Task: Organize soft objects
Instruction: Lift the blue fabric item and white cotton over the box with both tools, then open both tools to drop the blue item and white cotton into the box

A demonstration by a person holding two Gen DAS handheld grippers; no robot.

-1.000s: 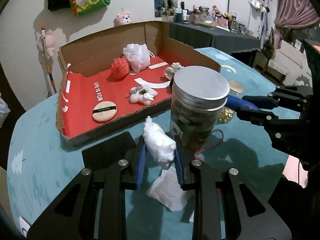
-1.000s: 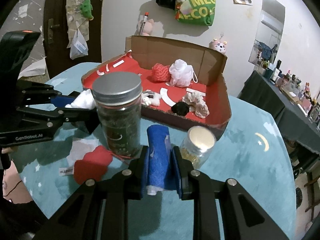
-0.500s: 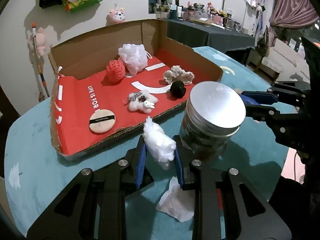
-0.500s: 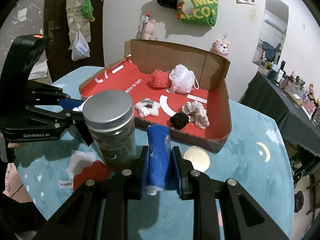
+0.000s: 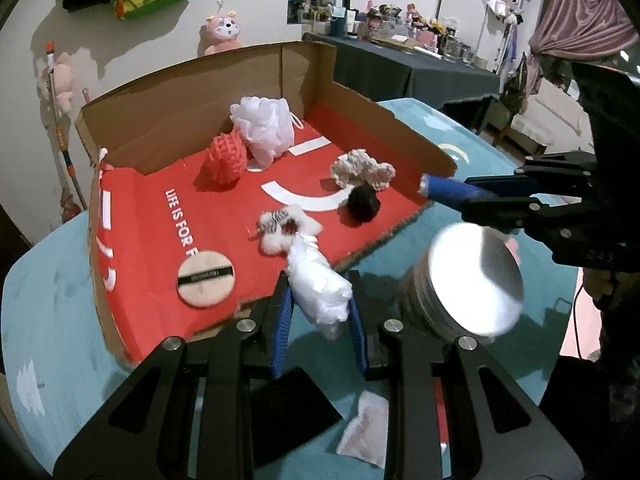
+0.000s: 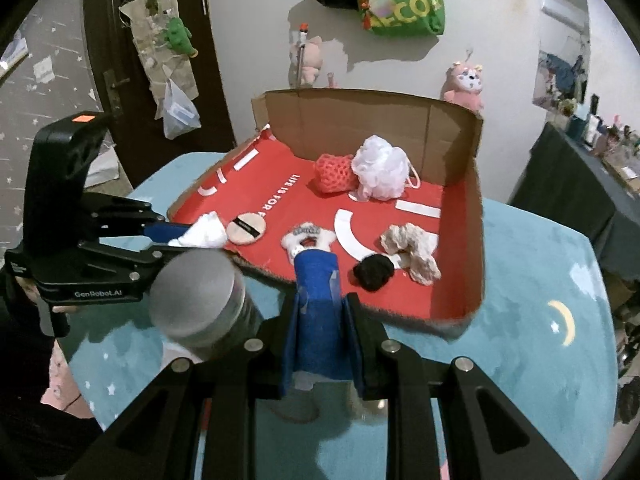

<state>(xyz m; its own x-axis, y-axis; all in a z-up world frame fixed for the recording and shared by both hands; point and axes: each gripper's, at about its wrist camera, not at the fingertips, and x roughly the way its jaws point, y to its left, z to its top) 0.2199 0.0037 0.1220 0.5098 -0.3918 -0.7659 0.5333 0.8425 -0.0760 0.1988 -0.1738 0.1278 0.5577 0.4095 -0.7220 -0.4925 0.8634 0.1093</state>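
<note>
Both grippers have risen and advanced toward the box [image 5: 352, 92] since a second ago; the left gripper [image 5: 320, 312] clenches a white wad [image 5: 318, 288] at the box's near edge — the right gripper [image 6: 322, 336] grips a blue roll [image 6: 316, 280] just short of it; the jar [image 5: 468, 284] now sits below; release looks next.

Looks like someone's lived-in room at home: a green tote bag [image 6: 408, 4] and pink plush toys [image 6: 466, 82] hang on the wall up top, a dark side table [image 5: 404, 64] upper right is crammed with bottles and knickknacks, and a pink curtain [image 5: 580, 12] hangs far right.
</note>
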